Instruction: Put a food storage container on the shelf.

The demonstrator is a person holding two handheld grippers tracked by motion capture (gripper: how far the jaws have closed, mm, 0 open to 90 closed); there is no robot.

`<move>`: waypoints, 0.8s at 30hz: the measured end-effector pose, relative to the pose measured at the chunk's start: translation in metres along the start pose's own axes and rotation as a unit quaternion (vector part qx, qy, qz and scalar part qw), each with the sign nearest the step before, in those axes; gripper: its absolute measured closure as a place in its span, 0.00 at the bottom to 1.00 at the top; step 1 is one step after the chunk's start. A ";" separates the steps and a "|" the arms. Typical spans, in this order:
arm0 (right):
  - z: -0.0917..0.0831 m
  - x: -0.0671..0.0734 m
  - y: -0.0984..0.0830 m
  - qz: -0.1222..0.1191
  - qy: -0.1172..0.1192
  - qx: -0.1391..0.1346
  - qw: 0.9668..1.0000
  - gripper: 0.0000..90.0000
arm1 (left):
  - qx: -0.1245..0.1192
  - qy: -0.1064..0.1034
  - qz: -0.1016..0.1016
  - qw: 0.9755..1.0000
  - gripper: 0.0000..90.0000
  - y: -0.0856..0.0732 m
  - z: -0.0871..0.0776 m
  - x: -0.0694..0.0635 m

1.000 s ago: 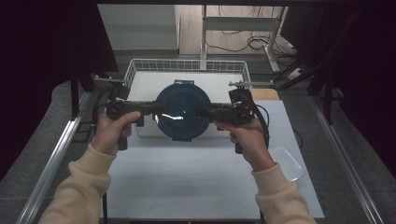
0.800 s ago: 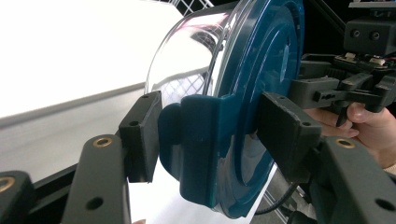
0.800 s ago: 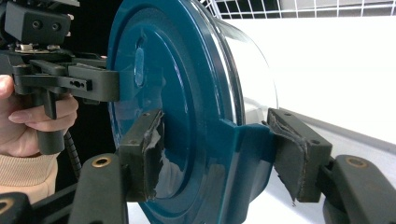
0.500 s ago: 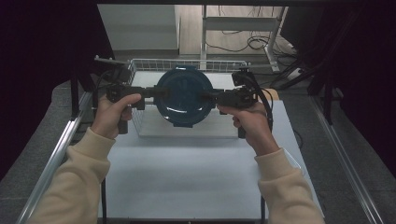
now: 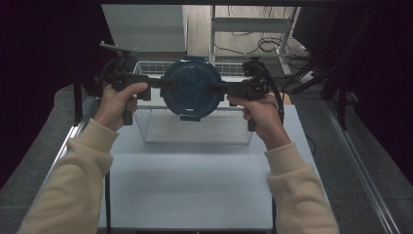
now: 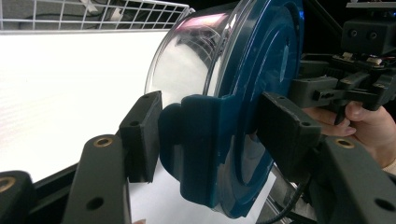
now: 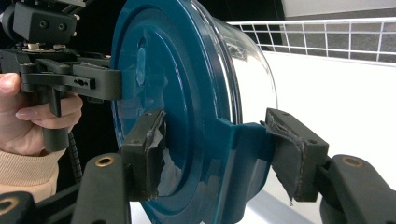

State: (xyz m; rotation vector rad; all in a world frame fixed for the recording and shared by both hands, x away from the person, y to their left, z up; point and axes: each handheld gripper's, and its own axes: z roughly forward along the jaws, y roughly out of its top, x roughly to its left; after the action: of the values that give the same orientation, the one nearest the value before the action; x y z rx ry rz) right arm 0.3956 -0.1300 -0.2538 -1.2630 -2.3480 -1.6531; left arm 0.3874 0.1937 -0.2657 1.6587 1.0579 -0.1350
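A round clear container with a dark blue lid (image 5: pixel 190 87) hangs in the air over a white wire basket (image 5: pixel 160 127). It is tipped on edge, its lid toward the person. My left gripper (image 5: pixel 163 83) is shut on the lid's left clip tab, and my right gripper (image 5: pixel 215 89) is shut on the opposite tab. In the left gripper view the jaws of the left gripper (image 6: pixel 210 140) pinch the blue tab of the container (image 6: pixel 252 70). In the right gripper view the right gripper (image 7: pixel 219 154) clamps the other tab of the container (image 7: pixel 177 70).
The wire basket stands at the far end of a white table (image 5: pixel 195 190); its rim shows as basket mesh (image 6: pixel 93 14) and basket mesh (image 7: pixel 327 37). Metal rails (image 5: pixel 360 170) run along both table sides. A shelf frame and cables (image 5: pixel 253 29) lie beyond.
Both hands have raised the container and carried it away from the person, from low over the basket to above its far part. Both grips have held.
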 end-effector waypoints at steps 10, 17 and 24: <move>0.006 -0.010 0.015 0.007 -0.007 0.007 1.000 0.45 | -0.001 -0.011 -0.015 1.000 0.47 0.014 0.010 0.014; 0.013 -0.028 0.020 0.019 -0.007 0.013 1.000 0.45 | 0.008 -0.013 -0.023 1.000 0.47 0.021 0.025 0.029; 0.026 -0.049 0.023 0.032 -0.006 0.023 0.999 0.45 | 0.014 -0.014 -0.036 0.999 0.47 0.025 0.039 0.049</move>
State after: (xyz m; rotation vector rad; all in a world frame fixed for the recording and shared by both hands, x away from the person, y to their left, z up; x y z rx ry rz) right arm 0.4538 -0.1364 -0.2685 -1.3298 -2.3119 -1.5691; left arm 0.4504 0.1892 -0.2907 1.6397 1.1003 -0.2210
